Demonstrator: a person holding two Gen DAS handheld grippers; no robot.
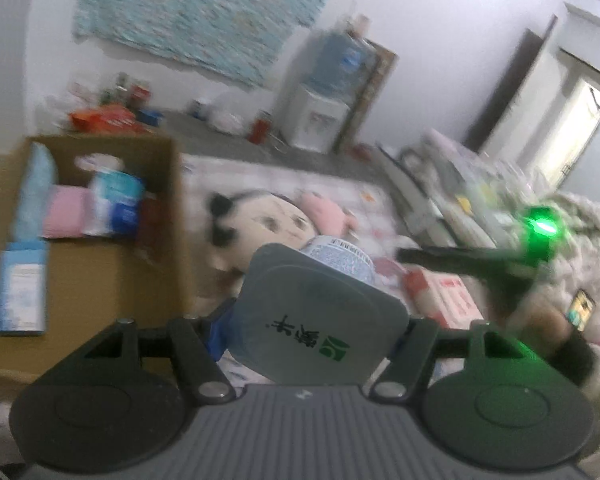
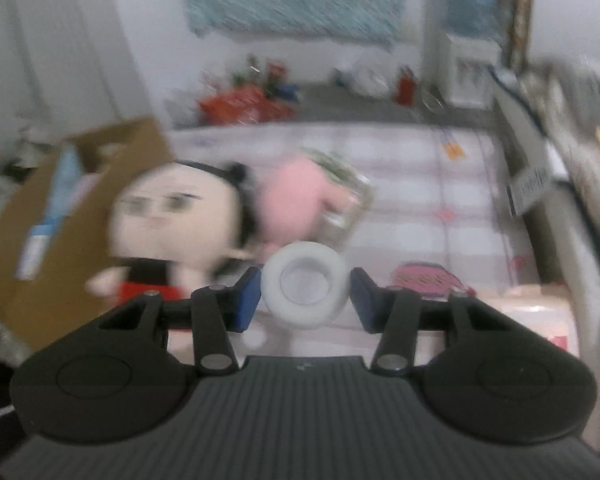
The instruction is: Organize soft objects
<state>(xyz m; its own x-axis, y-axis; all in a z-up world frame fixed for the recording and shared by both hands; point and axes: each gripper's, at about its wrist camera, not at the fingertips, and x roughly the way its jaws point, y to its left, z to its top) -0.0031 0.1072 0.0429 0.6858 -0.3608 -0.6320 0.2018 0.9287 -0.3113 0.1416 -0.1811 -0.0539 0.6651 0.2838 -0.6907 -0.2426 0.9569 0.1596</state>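
Note:
My left gripper [image 1: 320,320] is shut on a grey soft pack [image 1: 328,304] with a green logo, which spans the gap between its fingers. Behind the pack a black-haired doll [image 1: 268,220] and a pink plush [image 1: 324,210] lie on the bed. An open cardboard box [image 1: 100,276] at the left holds several soft packs. My right gripper [image 2: 304,300] is shut on a white roll [image 2: 306,288], with a blue pad against each side. Beyond it are the doll [image 2: 172,212], the pink plush [image 2: 292,200] and the box [image 2: 60,272]. Both views are blurred.
A red-and-white pack [image 1: 444,296] and a pink item [image 2: 424,280] lie on the checked bedsheet [image 2: 420,184]. Folded bedding [image 1: 480,192] is piled along the right. A water dispenser [image 1: 320,120] and red bags [image 1: 104,118] stand by the far wall. A phone [image 1: 580,310] shows at the right.

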